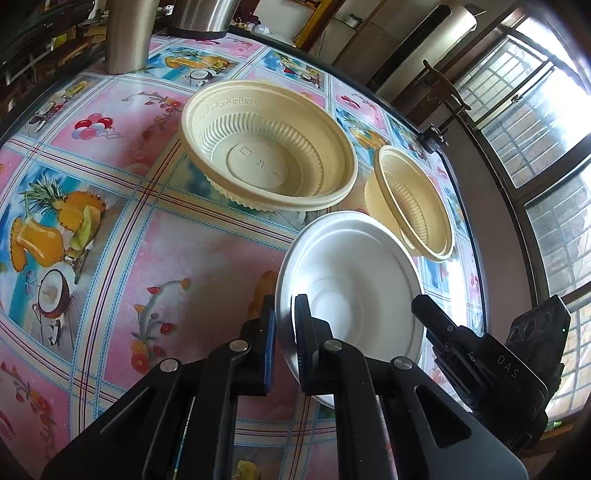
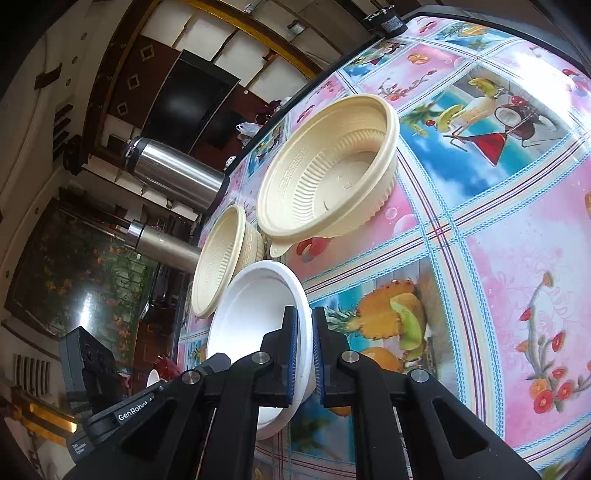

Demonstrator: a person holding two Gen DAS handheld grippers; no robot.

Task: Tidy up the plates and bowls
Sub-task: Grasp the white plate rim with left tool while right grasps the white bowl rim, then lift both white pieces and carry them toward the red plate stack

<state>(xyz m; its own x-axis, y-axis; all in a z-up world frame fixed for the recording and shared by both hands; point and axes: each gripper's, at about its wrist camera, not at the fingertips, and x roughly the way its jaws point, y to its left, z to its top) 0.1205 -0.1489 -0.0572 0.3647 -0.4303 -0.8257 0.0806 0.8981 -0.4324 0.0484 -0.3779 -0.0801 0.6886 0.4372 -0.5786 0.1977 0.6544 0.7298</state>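
Observation:
A white foam bowl (image 1: pixel 351 280) (image 2: pixel 255 317) rests on the fruit-patterned tablecloth, and both grippers hold it. My left gripper (image 1: pixel 286 306) is shut on its near rim, one pad inside and one outside. My right gripper (image 2: pixel 304 314) is shut on the opposite rim in the same way; it also shows at the bowl's right side in the left wrist view (image 1: pixel 428 314). Beyond the white bowl stand a large cream ribbed bowl (image 1: pixel 266 147) (image 2: pixel 332 173) and a smaller cream bowl (image 1: pixel 410 203) (image 2: pixel 221 254), both upright and untouched.
A steel flask (image 1: pixel 129 33) (image 2: pixel 162 243) and a steel kettle (image 1: pixel 203 14) (image 2: pixel 173 173) stand at the table's far side. The table edge (image 1: pixel 465 192) runs just behind the smaller cream bowl, with windows beyond it.

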